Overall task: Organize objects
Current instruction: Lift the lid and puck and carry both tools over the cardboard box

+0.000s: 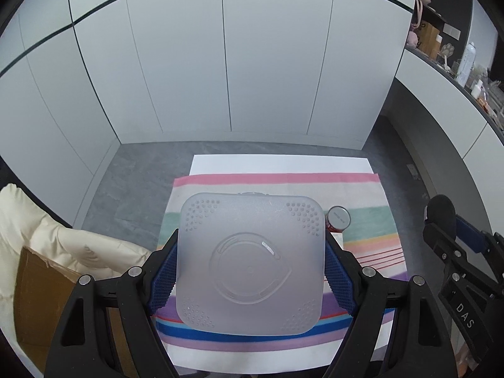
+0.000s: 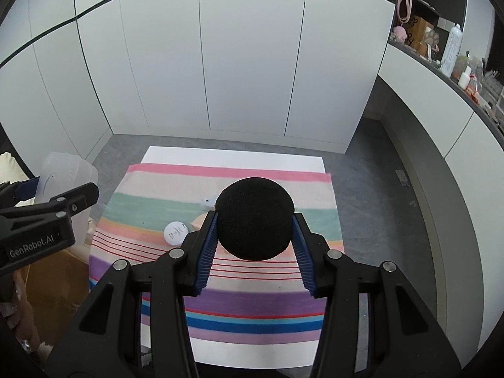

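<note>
My left gripper point(image 1: 250, 249) is shut on a frosted translucent square box point(image 1: 251, 264) with perforated corners, held above the striped cloth point(image 1: 371, 220). The box also shows at the left of the right wrist view point(image 2: 67, 176). My right gripper point(image 2: 255, 236) is shut on a round black sponge point(image 2: 255, 217), held above the cloth point(image 2: 157, 208). It appears at the right edge of the left wrist view point(image 1: 441, 217). A round white compact point(image 2: 176, 233), a small white item point(image 2: 206, 203) and a peach piece point(image 2: 198, 222) lie on the cloth. A red jar with a silver lid point(image 1: 338, 219) stands right of the box.
The cloth lies on a white table point(image 1: 283, 163) on a grey floor, with white cabinets behind. A cardboard box point(image 1: 41, 299) and a cream quilted cloth point(image 1: 47, 236) sit to the left. A cluttered shelf point(image 2: 456, 56) runs along the right wall.
</note>
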